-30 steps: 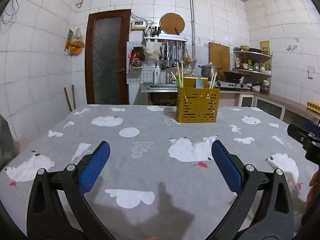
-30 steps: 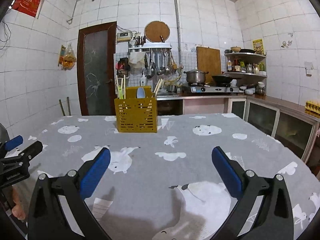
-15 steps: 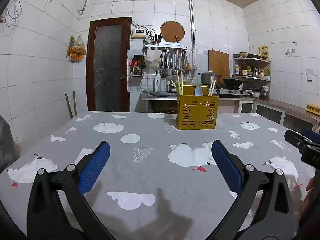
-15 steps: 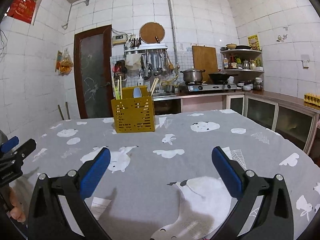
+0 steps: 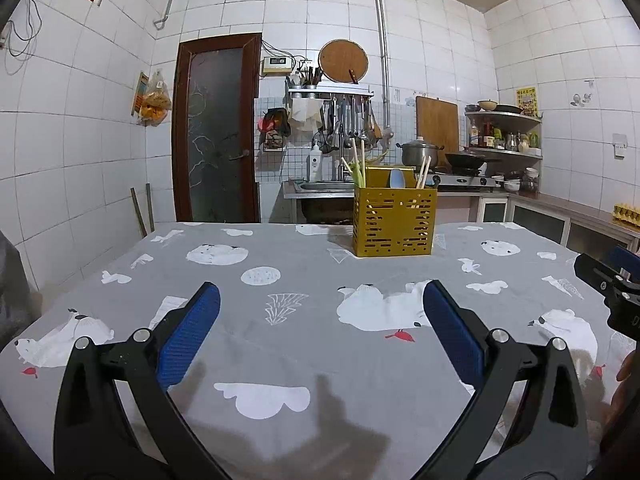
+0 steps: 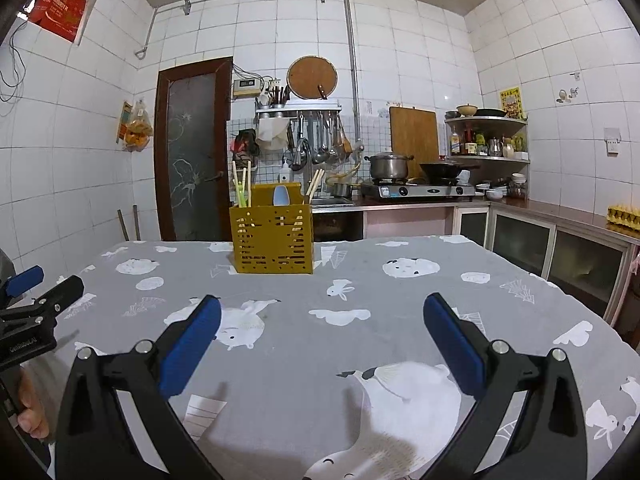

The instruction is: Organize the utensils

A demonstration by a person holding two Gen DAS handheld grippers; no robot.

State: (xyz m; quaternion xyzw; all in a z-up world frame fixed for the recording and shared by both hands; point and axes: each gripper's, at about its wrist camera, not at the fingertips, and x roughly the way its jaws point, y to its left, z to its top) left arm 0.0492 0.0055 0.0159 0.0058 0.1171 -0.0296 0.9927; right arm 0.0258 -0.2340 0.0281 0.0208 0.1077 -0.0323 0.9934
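I hold both grippers low over the near edge of the table (image 5: pixel 304 248), which is covered with a grey cloth with white animal prints. The left gripper (image 5: pixel 320 334) has its jaws spread wide, with nothing between the blue pads (image 5: pixel 188 338), only bare cloth. The right gripper (image 6: pixel 322 338) is the same: the jaws are wide apart and grasp nothing. The yellow utensil holder (image 5: pixel 394 222) stands upright near the far edge of the table, well apart from both grippers. In the left wrist view it is a little to the right of the middle, and in the right wrist view (image 6: pixel 272 239) it is to the left of the middle. Inside it I see chopsticks (image 6: pixel 241 184) at its left side, a light blue spoon (image 6: pixel 280 195) in the middle and more chopsticks at its right side. How the compartments are divided I cannot tell from here.
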